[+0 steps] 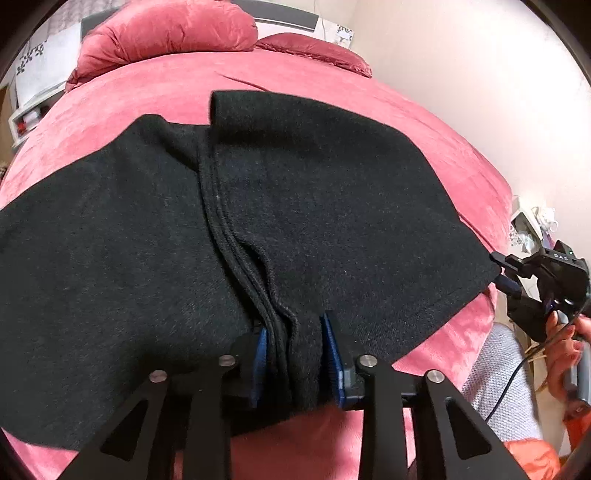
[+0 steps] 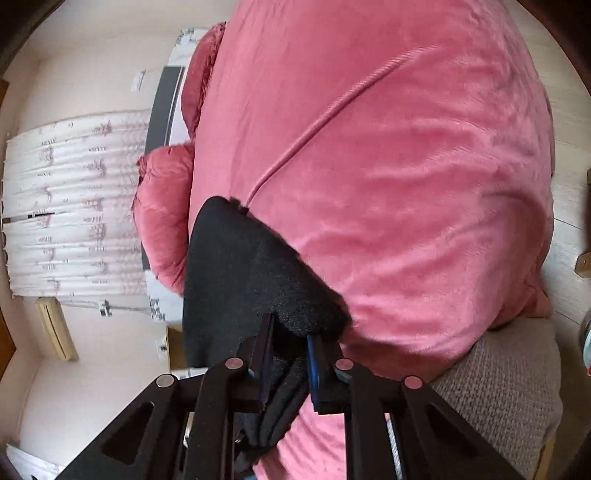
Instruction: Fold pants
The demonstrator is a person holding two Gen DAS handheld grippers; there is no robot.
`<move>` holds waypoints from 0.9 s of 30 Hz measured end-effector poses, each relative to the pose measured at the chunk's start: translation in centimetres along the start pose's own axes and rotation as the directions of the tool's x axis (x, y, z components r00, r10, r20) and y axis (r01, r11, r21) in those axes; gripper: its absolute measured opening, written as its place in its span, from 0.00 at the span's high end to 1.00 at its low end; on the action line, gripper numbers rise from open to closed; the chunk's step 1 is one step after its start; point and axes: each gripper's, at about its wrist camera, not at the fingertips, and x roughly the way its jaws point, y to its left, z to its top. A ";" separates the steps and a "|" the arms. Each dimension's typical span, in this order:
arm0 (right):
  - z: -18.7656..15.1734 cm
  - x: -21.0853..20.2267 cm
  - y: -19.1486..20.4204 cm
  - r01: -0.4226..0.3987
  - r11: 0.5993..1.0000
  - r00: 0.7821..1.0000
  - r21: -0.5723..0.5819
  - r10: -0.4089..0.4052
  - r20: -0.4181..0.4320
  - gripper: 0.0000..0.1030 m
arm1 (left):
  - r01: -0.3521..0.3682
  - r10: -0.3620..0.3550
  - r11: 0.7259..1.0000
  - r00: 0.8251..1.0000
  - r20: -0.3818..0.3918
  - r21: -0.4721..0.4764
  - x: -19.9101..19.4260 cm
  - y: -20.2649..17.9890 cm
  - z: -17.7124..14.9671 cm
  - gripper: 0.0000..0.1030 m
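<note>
Black pants [image 1: 295, 206] lie spread across a pink bedspread [image 1: 424, 122], two pink pillows [image 1: 166, 33] at 12 o'clock in the left wrist view. The left gripper [image 1: 295, 350] is clamped on a bunched fold of the pants' near edge at 6 o'clock, blue pads [image 1: 332, 354] pressing the cloth. The right gripper [image 2: 290, 354], seen at 3 o'clock from the left wrist, pinches another edge of the pants.
</note>
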 end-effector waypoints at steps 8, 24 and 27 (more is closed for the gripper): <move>-0.9 -3.2 3.5 0.256 0.942 0.963 -0.215 -0.231 0.135 0.75 | -0.067 0.070 0.998 0.987 0.147 -0.020 -5.8 0.5 -0.9 0.54; 0.4 3.8 15.0 0.258 0.685 0.966 -0.681 -0.191 0.174 0.73 | -0.159 0.132 0.971 0.979 0.152 0.176 1.2 -3.2 8.7 0.51; 1.1 7.4 17.1 0.259 0.611 0.963 -0.748 -0.219 0.155 0.73 | -0.176 0.159 0.977 0.978 0.134 0.119 3.5 -1.8 10.1 0.52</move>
